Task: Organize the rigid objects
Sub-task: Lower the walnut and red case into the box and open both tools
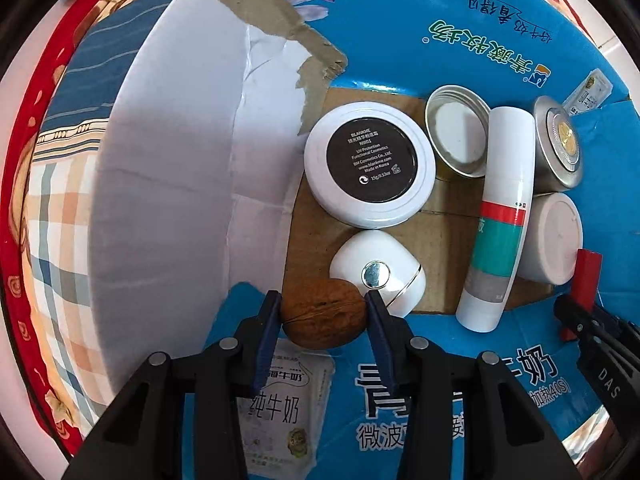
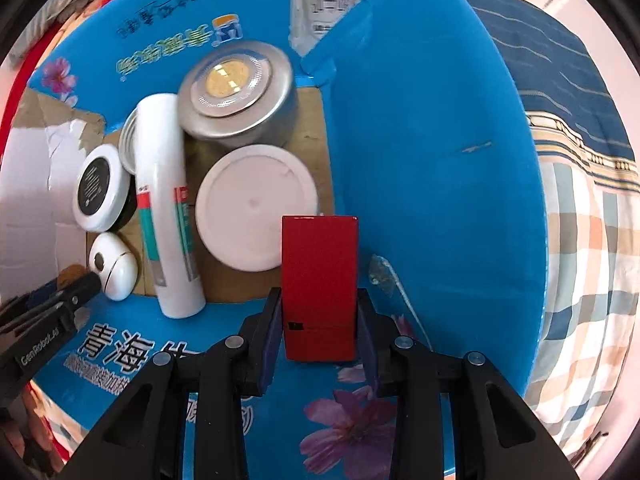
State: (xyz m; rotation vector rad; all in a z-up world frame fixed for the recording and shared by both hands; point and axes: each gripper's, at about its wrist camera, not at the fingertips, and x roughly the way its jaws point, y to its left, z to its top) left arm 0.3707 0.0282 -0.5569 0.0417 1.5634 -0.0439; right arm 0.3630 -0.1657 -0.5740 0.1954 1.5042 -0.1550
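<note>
My left gripper [image 1: 323,304] is shut on a brown walnut [image 1: 324,313], held over the near edge of an open blue cardboard box [image 1: 440,28]. My right gripper [image 2: 318,300] is shut on a red rectangular block [image 2: 319,280], over the box's near right side. Inside the box lie a round white compact [image 1: 370,165], a small white egg-shaped case [image 1: 378,276], a white tube with red and teal bands [image 1: 500,220], an open silver tin lid [image 1: 456,136], a silver tin [image 2: 240,92] and a white round jar [image 2: 256,206].
The box's torn white flap [image 1: 180,160] stands at the left in the left wrist view. The blue right flap [image 2: 432,160] rises at the right. Checked and striped bedding [image 2: 592,220] surrounds the box. The right gripper [image 1: 580,316] shows at the left view's right edge.
</note>
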